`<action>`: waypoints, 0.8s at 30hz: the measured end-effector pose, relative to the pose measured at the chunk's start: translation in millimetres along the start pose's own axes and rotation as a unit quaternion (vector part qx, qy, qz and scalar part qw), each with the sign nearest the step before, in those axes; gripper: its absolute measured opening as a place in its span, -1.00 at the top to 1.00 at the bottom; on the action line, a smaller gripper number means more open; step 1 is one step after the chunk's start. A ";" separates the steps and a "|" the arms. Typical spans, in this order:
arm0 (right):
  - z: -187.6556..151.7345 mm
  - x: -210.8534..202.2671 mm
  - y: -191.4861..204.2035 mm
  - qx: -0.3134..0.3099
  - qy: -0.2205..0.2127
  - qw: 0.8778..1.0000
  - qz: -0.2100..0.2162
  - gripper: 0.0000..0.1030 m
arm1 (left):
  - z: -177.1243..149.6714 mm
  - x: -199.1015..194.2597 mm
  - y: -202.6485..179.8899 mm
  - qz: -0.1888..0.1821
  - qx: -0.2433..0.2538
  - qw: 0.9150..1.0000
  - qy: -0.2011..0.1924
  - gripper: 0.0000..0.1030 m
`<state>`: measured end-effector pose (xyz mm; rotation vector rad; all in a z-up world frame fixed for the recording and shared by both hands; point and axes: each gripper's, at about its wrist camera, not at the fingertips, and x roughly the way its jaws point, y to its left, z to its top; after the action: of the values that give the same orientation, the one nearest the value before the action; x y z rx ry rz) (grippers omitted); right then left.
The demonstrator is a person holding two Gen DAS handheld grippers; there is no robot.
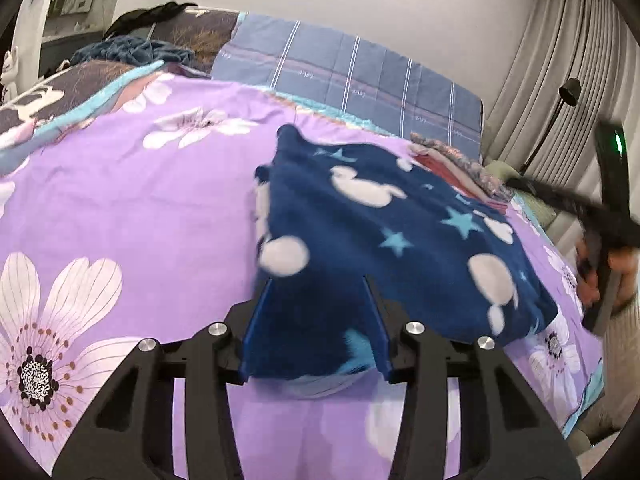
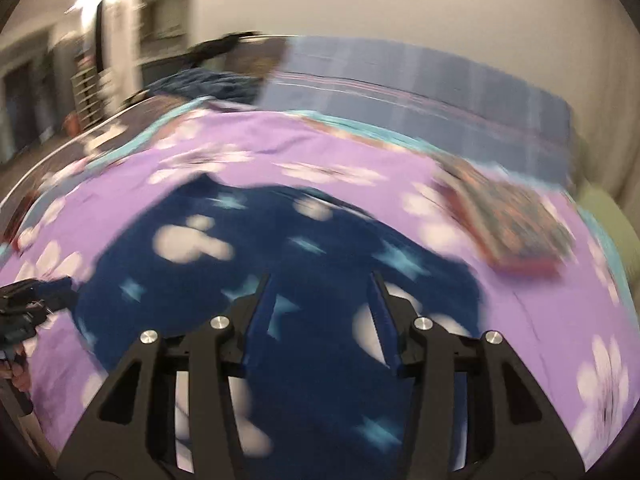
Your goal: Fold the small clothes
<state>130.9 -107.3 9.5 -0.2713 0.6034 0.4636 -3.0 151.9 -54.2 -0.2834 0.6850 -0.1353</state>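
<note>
Both wrist cameras look forward and downward along their own fingers, close over the purple floral bedspread (image 1: 140,200). Each faces the blue plaid pillow (image 1: 360,68) beyond it. Both share the navy star-print garment (image 1: 400,232) and a folded pile (image 2: 516,224) near that pillow.

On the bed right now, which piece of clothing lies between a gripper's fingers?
The navy fleece garment with stars and white shapes; the folded reddish patterned pile lies behind it, away from both grippers.
</note>
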 end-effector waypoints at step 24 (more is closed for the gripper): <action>98.8 233.3 155.9 -0.067 0.133 0.989 -0.020 0.84 | 3.4 27.4 29.4 -0.095 -0.002 0.995 0.022 0.56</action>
<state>271.0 143.0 -69.2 -0.4778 0.8274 0.4321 21.1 174.7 -77.1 -0.3494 0.7022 -0.3225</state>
